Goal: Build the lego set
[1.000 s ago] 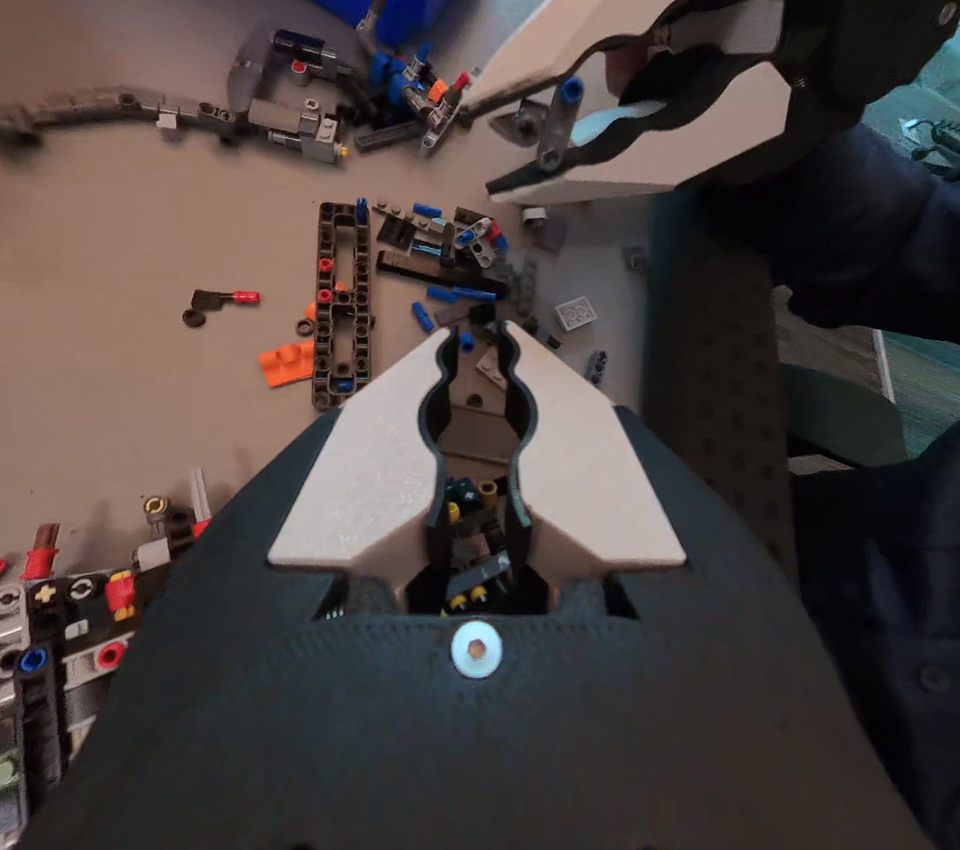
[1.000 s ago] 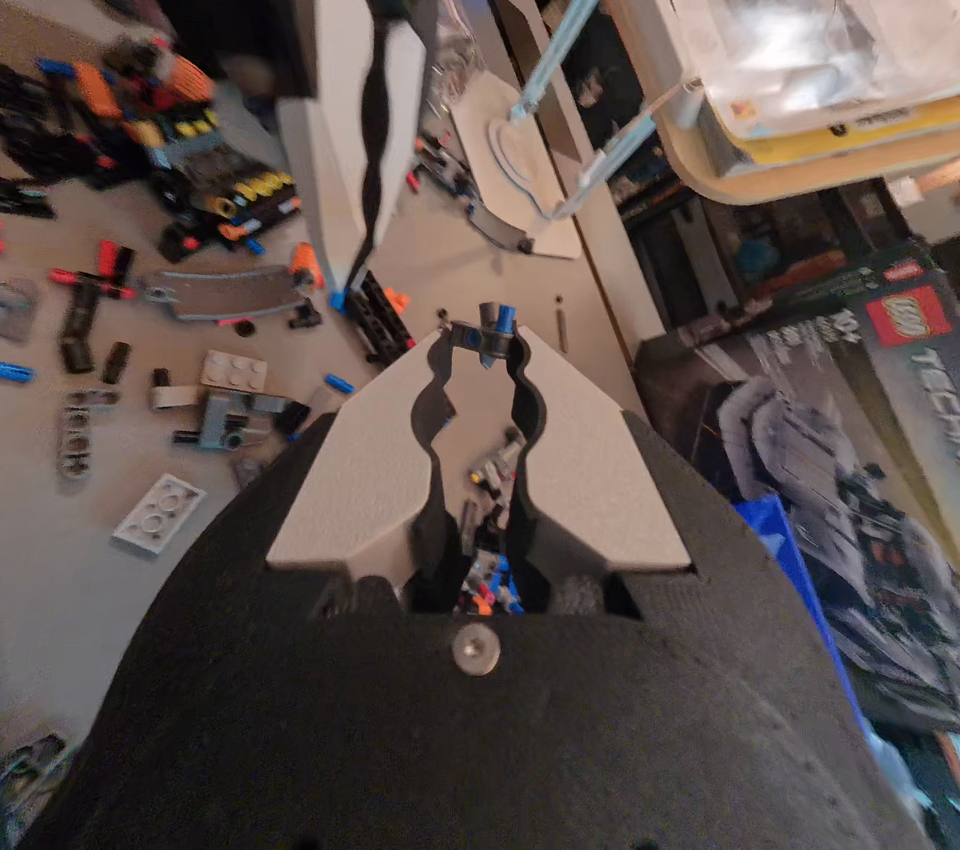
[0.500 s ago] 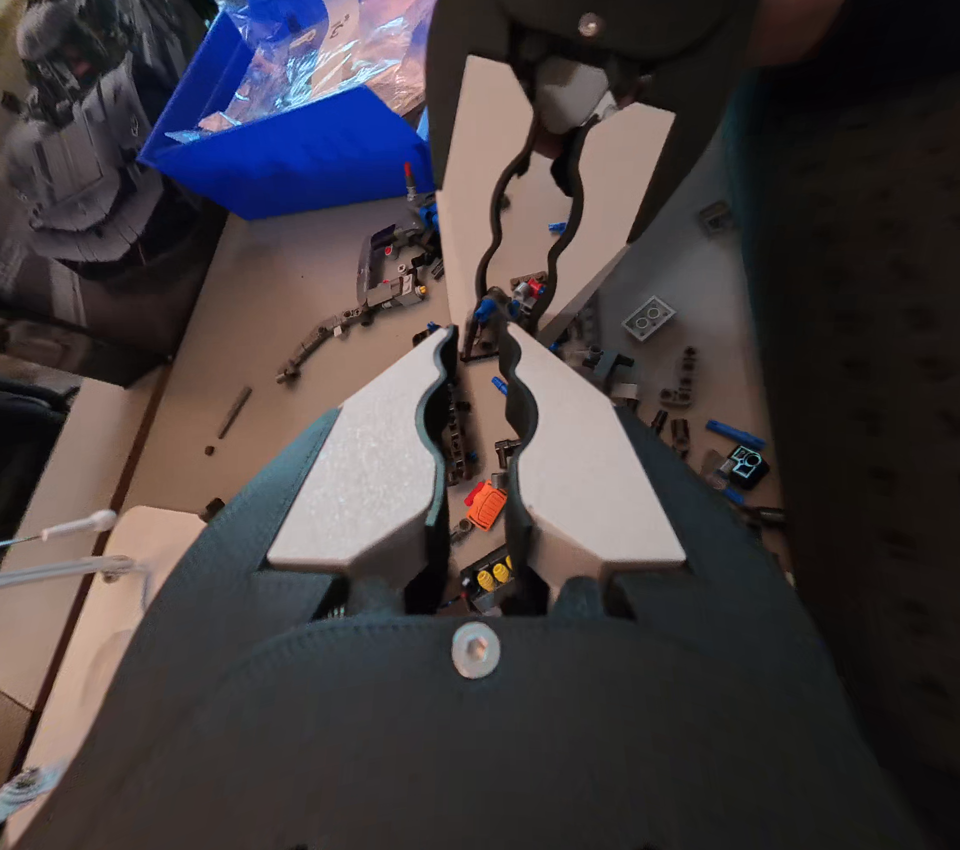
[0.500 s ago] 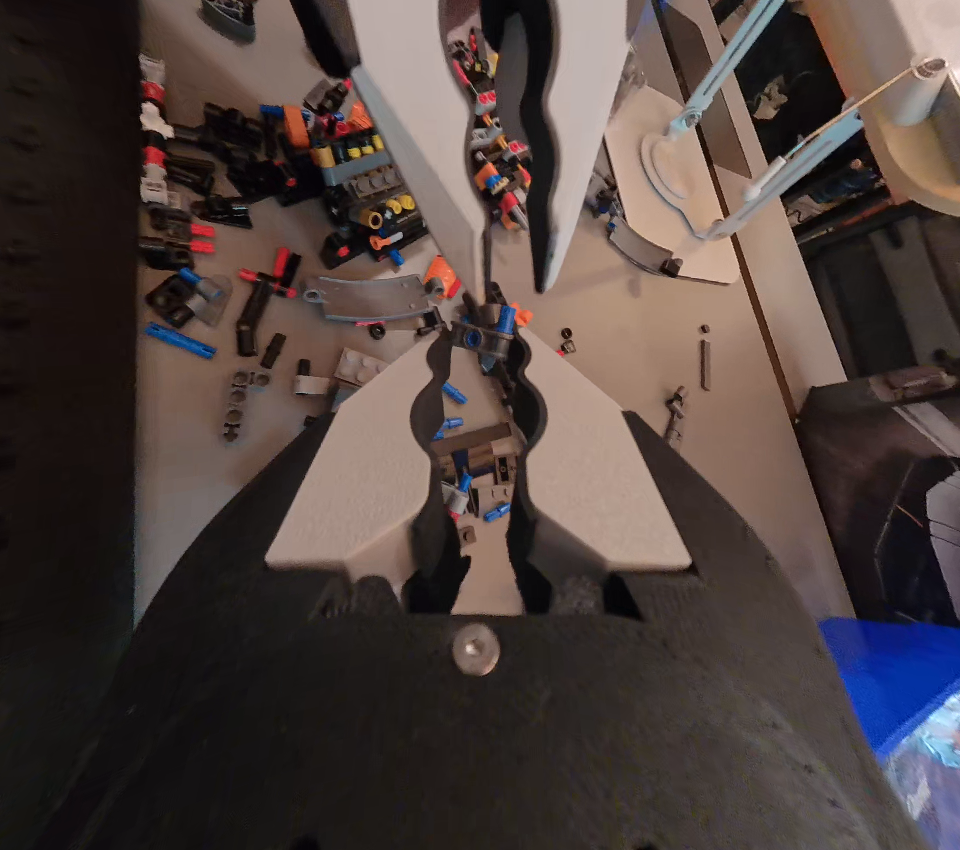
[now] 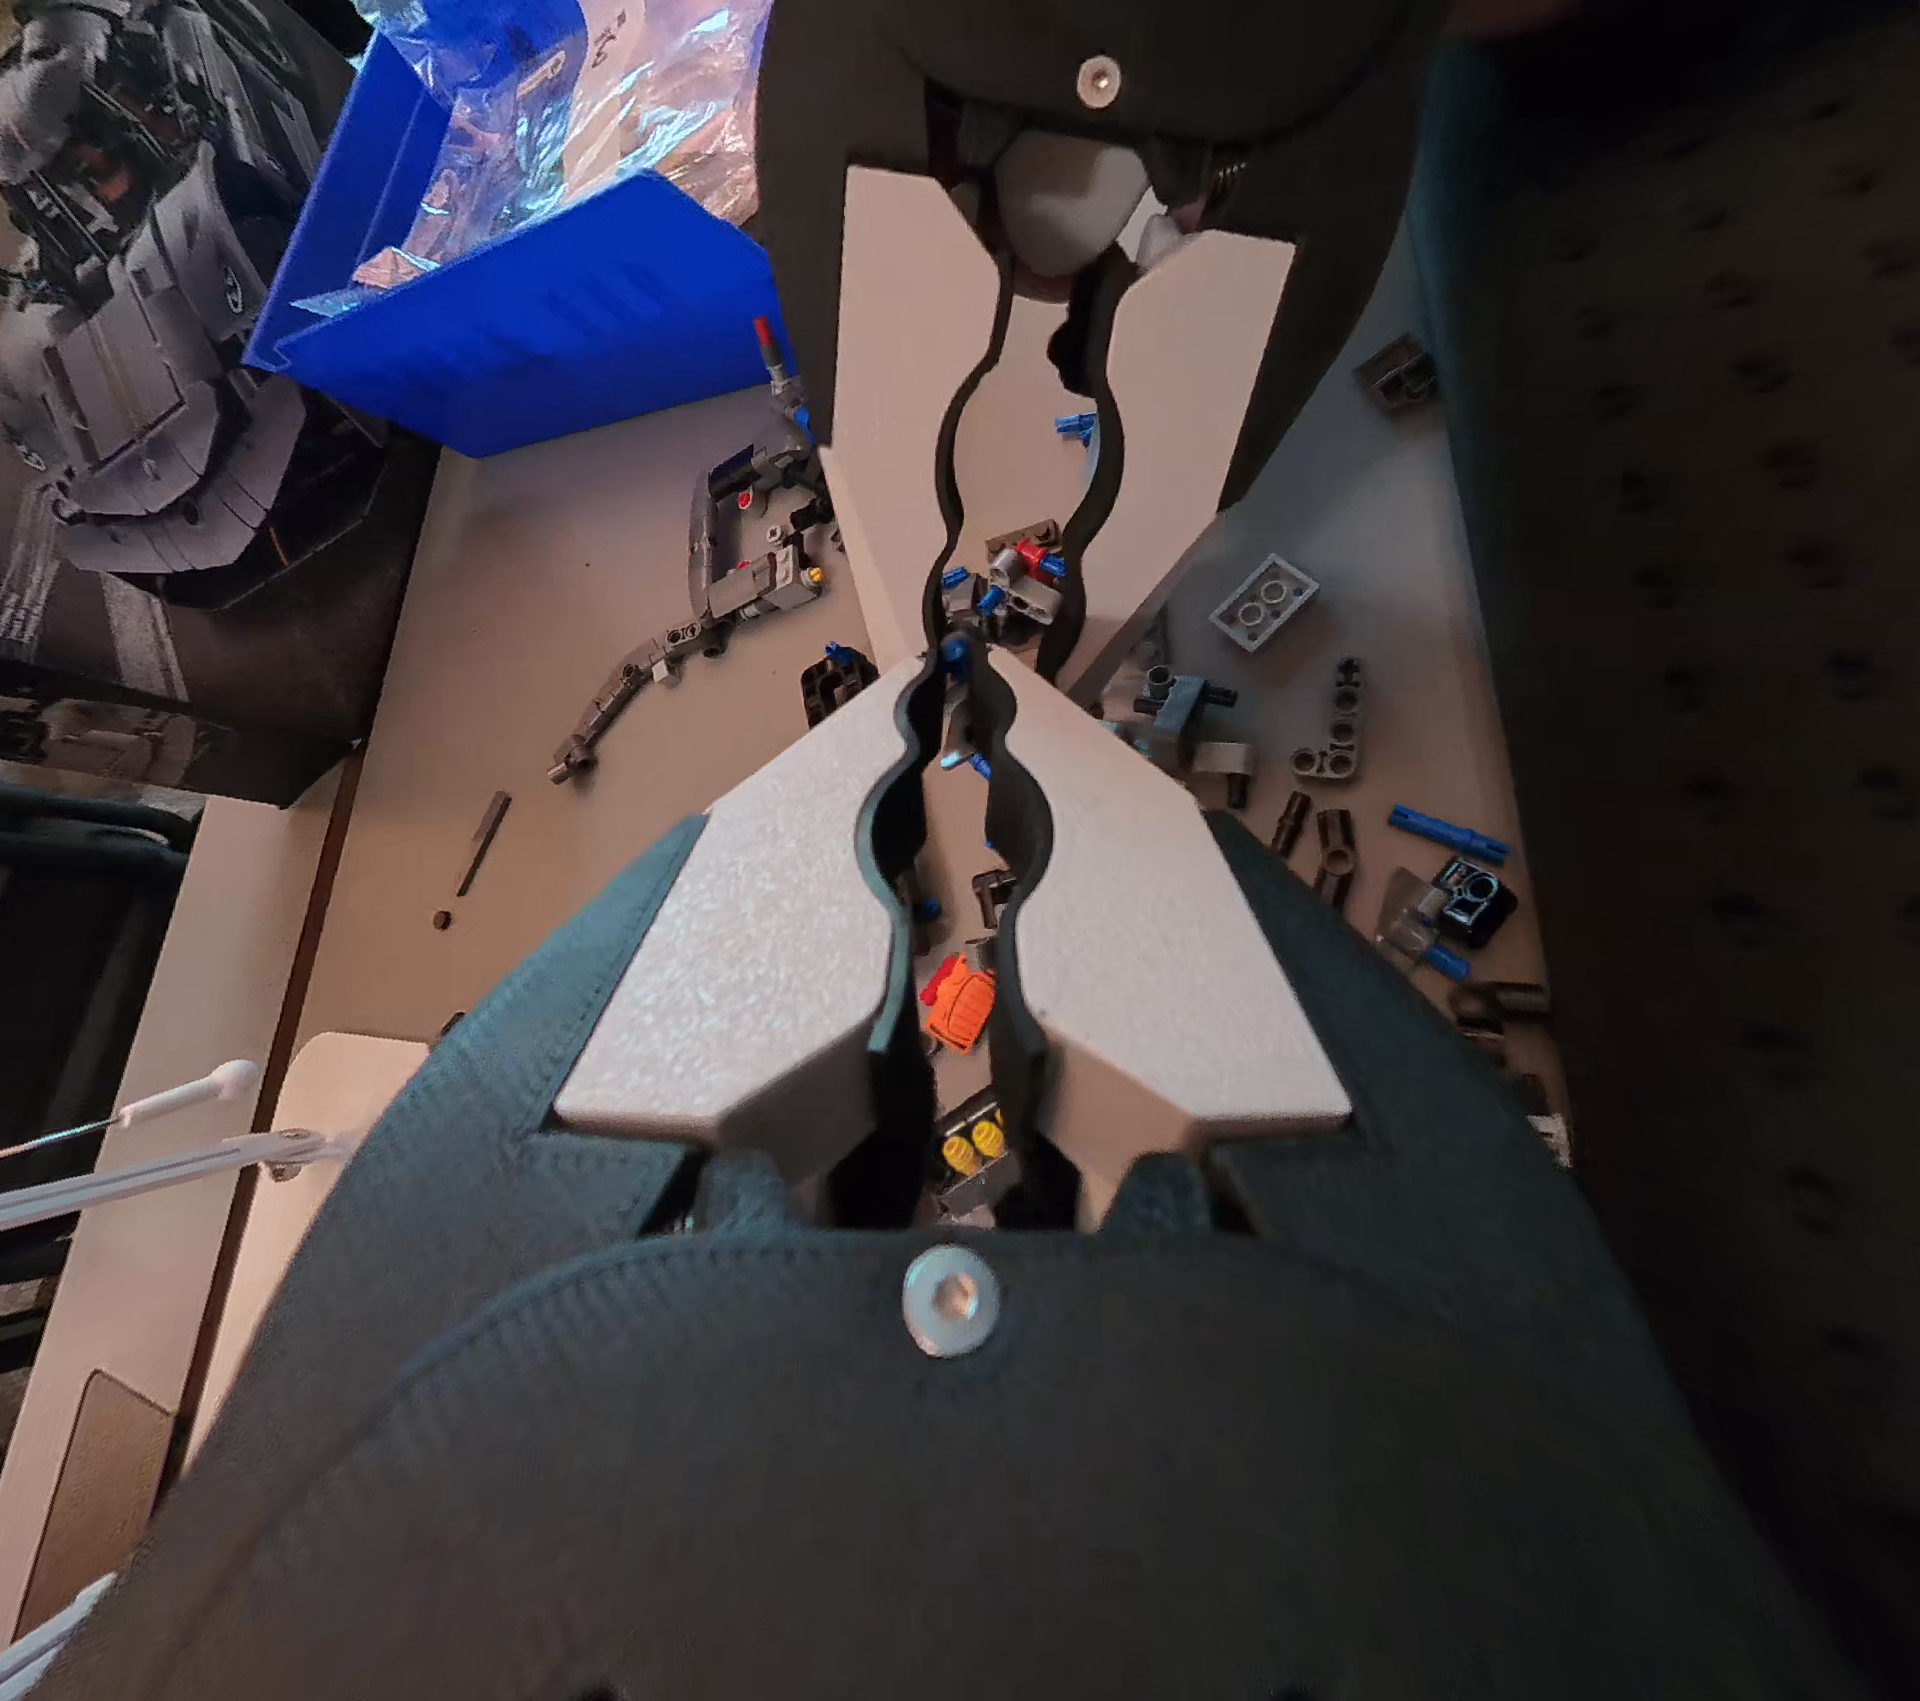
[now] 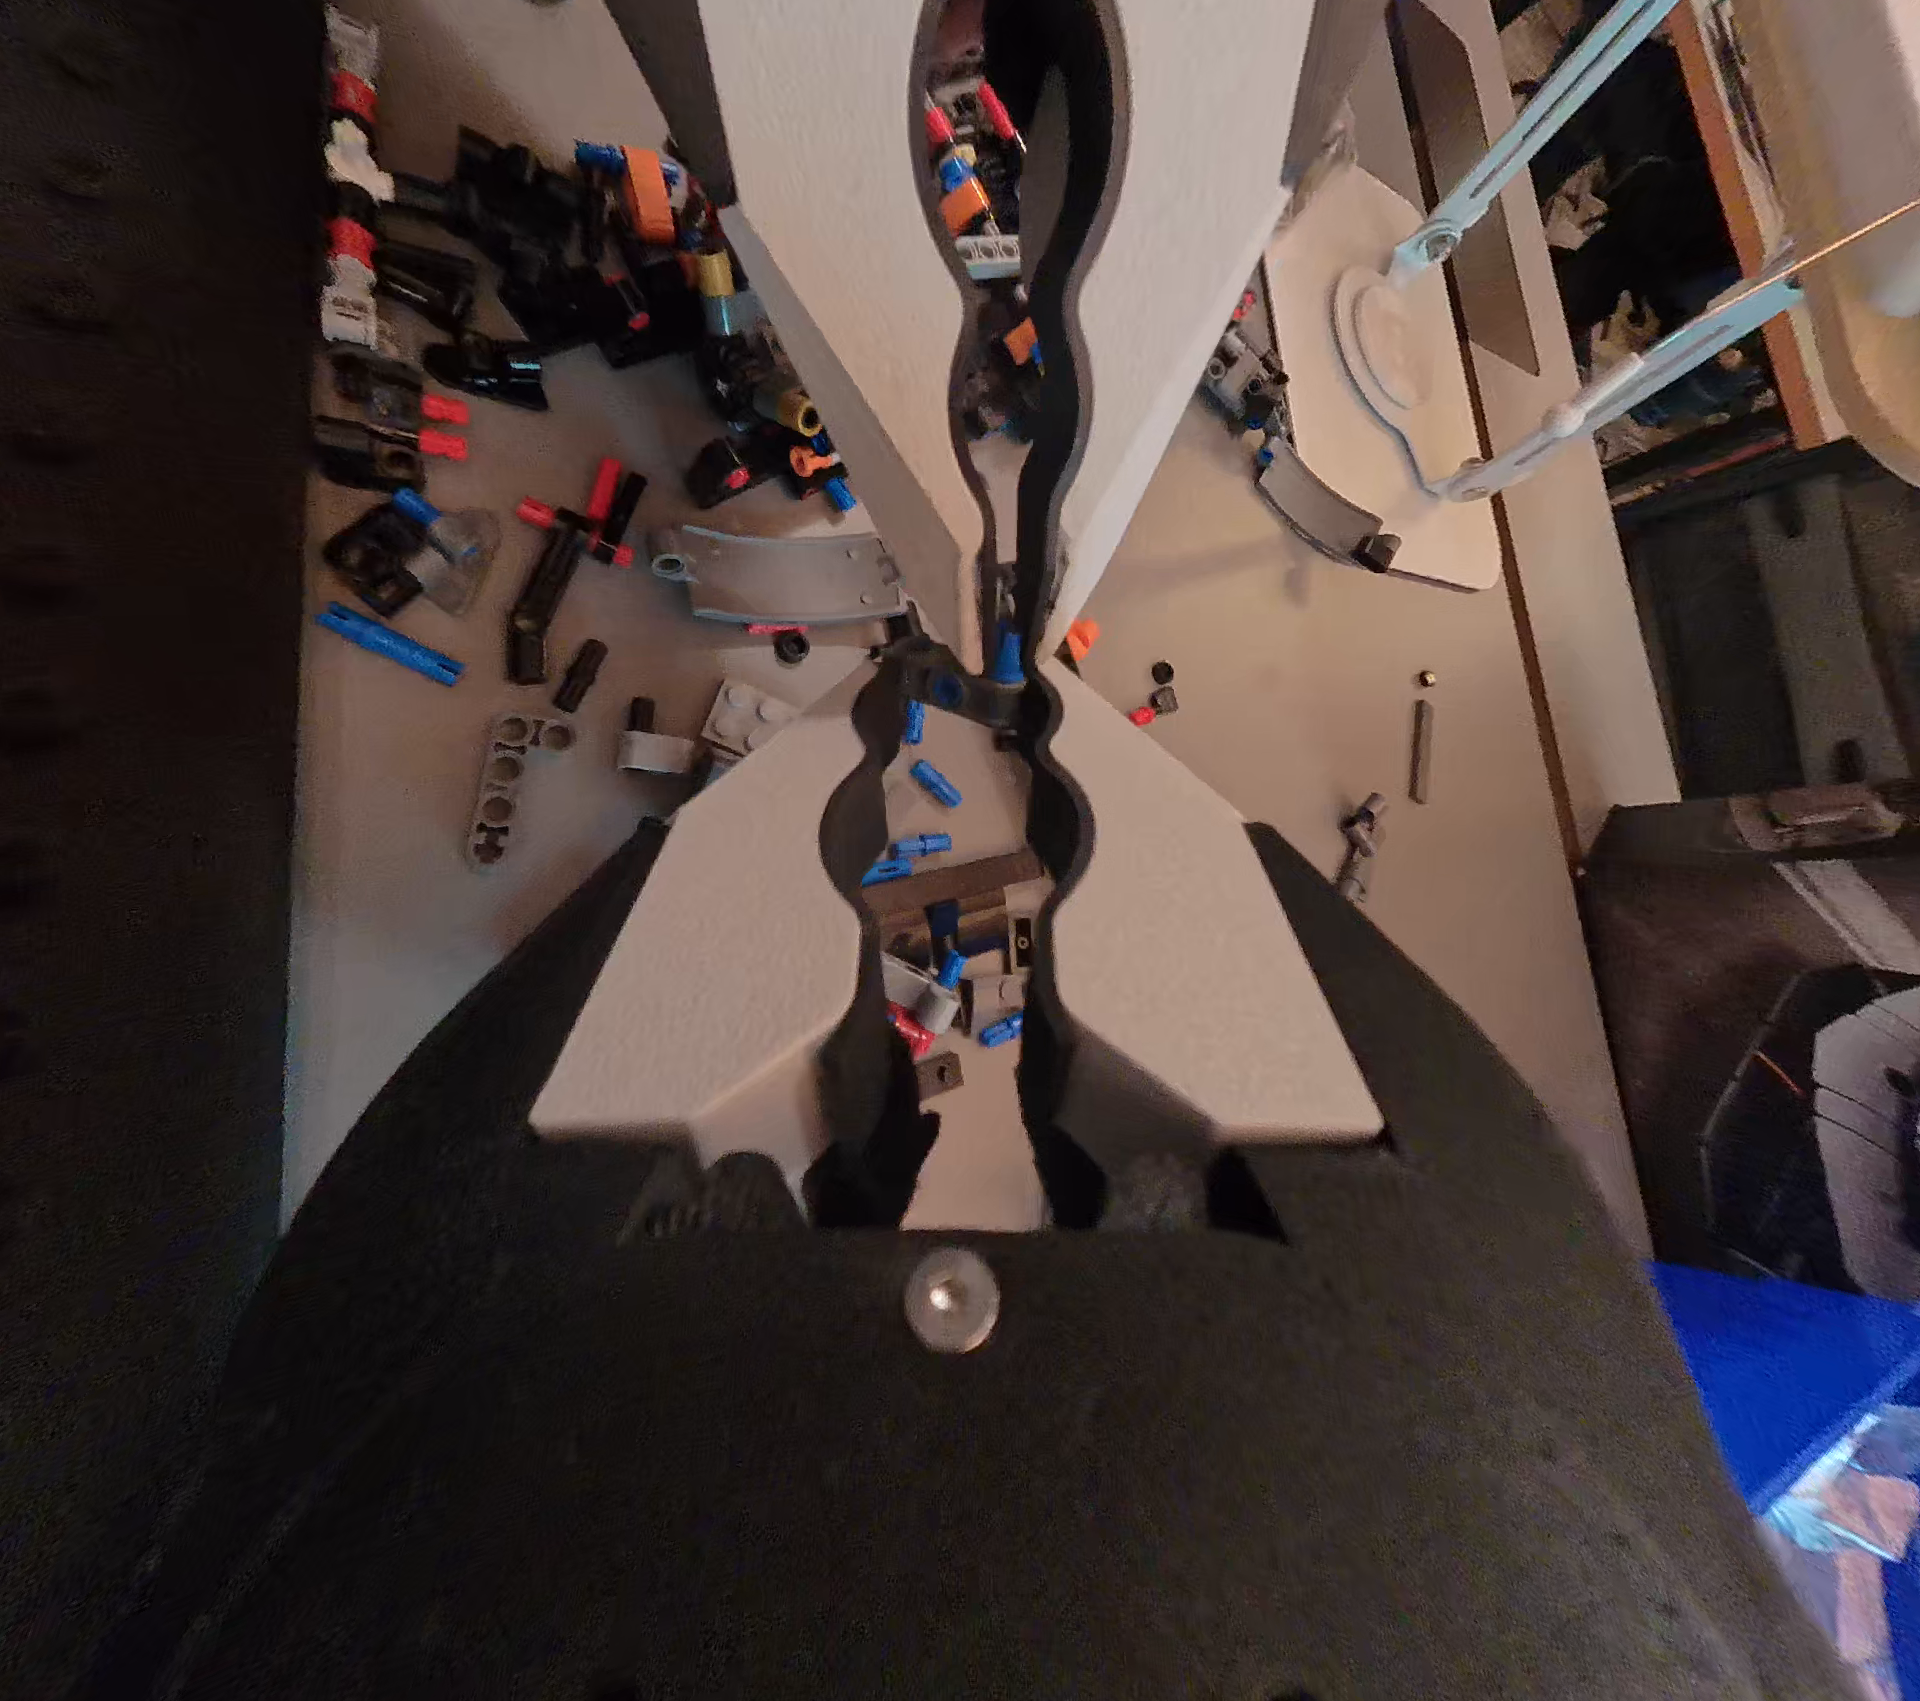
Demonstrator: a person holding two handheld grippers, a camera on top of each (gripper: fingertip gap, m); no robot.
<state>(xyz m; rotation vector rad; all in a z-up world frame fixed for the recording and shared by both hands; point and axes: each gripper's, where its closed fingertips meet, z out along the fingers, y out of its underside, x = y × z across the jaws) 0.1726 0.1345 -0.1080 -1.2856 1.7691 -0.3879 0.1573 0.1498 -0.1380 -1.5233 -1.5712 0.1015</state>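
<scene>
My right gripper (image 6: 958, 695) is shut on a small dark grey connector (image 6: 940, 687) with blue pins, held above the table. My left gripper (image 6: 1006, 602) comes in from the top of the right wrist view, tip to tip with it, and its jaws are closed on the connector's upright blue pin (image 6: 1003, 649). In the left wrist view my left gripper (image 5: 956, 677) is at the centre, the blue pin (image 5: 954, 652) shows between its tips, and my right gripper (image 5: 987, 659) reaches down from above.
Loose Lego parts cover the beige table (image 5: 540, 716): a grey curved panel (image 6: 779, 576), a grey plate (image 5: 1262, 602), an orange piece (image 5: 961, 1012). A blue bin (image 5: 520, 321) with plastic bags stands at the back. A white lamp base (image 6: 1371, 342) sits at the table's edge. The grippers are tip to tip, or close to it.
The two grippers have swung to face each other and met tip to tip. My left gripper's jaws have narrowed onto the blue pin. My right gripper still holds the connector.
</scene>
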